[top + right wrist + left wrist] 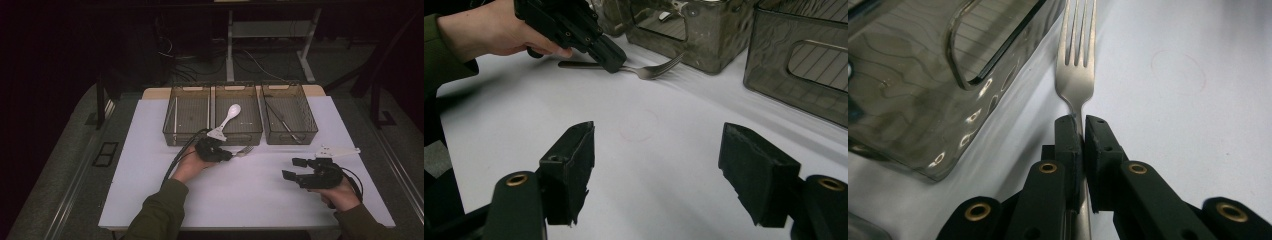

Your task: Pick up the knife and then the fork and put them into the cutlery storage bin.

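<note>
Fork (1076, 75) neck pinched by left claw (1082, 122).

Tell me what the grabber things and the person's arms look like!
Both grippers, left gripper and right gripper, are black, with two blocky jaws and brass-coloured rivets. Each carries a pale three-cornered plate and trails a black cable. The sleeves are olive green.

Right tool (656, 172) gapes over white table (664, 150); left tool (611, 61) clamps fork (651, 70)

Three smoked bins (239, 135) wall off the far side; the near white tabletop (250, 195) offers open passage.
</note>
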### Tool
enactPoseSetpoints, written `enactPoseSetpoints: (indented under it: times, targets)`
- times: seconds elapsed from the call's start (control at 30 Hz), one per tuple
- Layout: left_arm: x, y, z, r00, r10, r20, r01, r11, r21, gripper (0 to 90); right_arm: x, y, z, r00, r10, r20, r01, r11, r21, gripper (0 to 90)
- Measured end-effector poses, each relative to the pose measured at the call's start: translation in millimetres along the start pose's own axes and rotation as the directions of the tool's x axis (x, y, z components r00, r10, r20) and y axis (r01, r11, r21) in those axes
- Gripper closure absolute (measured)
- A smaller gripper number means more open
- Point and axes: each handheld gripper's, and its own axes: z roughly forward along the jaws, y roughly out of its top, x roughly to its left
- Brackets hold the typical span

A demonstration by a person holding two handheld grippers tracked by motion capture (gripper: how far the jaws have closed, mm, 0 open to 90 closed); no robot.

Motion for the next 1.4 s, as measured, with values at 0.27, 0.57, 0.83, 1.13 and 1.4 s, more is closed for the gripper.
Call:
enactPoseSetpoints:
  times: [0.27, 0.57, 0.83, 1.13, 1.4]
  targets:
    - [-3.2, 0.6, -0.2, 0.9998, 0.017, -0.010, -0.017, 0.9998, 0.000, 84.8, 0.1, 0.2, -0.9, 1.0000, 0.002, -0.001, -0.002, 1.0000, 0.001, 30.3]
    - [-6.5, 2.0, -11.6, 1.0000, 0.000, 0.008, 0.000, 0.9991, -0.042, 84.8, 0.1, 0.5, -0.4, 1.0000, -0.004, -0.001, 0.004, 1.0000, -0.001, 30.4]
    - [-11.7, 4.2, -26.7, 0.9997, -0.009, 0.022, 0.012, 0.9936, -0.113, 84.8, 3.4, 3.9, 1.9, 1.0000, 0.007, -0.004, -0.007, 0.9999, -0.008, 30.4]
    - [-25.7, 11.2, -37.6, 0.9992, 0.013, 0.038, -0.006, 0.9849, -0.173, 85.0, 11.6, 30.7, 17.2, 1.0000, 0.009, -0.001, -0.009, 0.9986, -0.052, 36.9]
    - [-38.3, 19.8, -40.3, 0.9985, 0.040, 0.038, -0.031, 0.9766, -0.213, 85.1, 23.2, 67.0, 46.1, 0.9996, 0.018, -0.022, -0.020, 0.9929, -0.117, 47.2]
